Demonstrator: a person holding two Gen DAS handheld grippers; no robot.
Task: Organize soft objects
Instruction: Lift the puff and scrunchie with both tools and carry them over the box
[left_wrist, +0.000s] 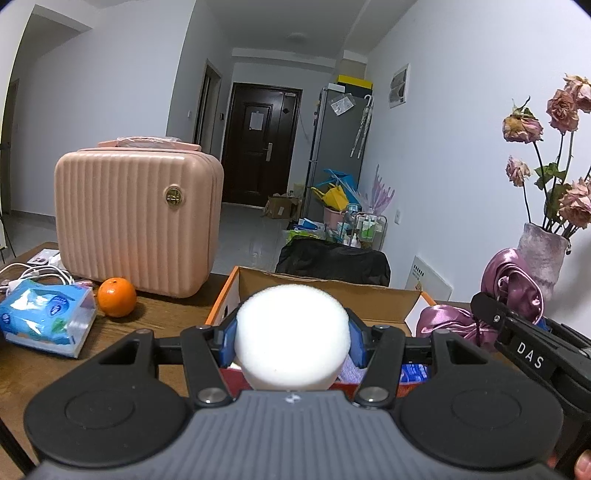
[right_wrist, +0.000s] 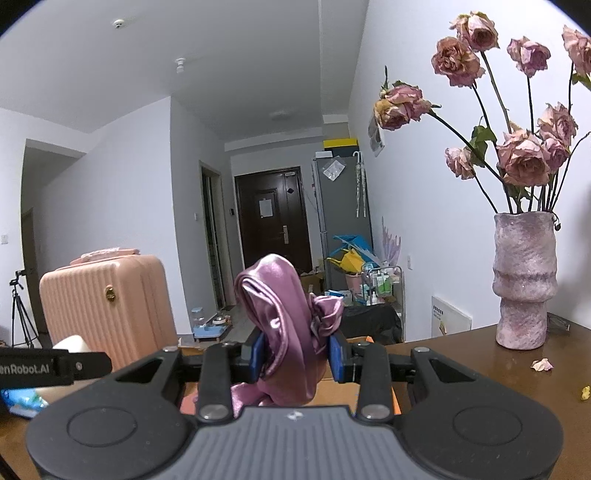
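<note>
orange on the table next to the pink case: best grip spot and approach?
Grip the orange across its widest middle, coming from the open near side or from above. It is round, so pads set off-centre would likely slip. The pink case stands close behind it and the tissue pack lies to its left, so those sides look cramped.

**Cool, even room light; strong fisheye bend**

Both wrist views are lit softly and evenly, with a bluish-white cast on the walls. The round white foam ball (left_wrist: 291, 336) is the brightest patch, nearly washed out. The shiny purple satin cloth (right_wrist: 284, 321) carries small highlights along its folds, and the dark brown wooden bench (right_wrist: 480, 350) shows a faint sheen. Shadows are weak. Straight wall lines bow, corners go black, and the nearest gripper bodies are slightly soft.
</note>
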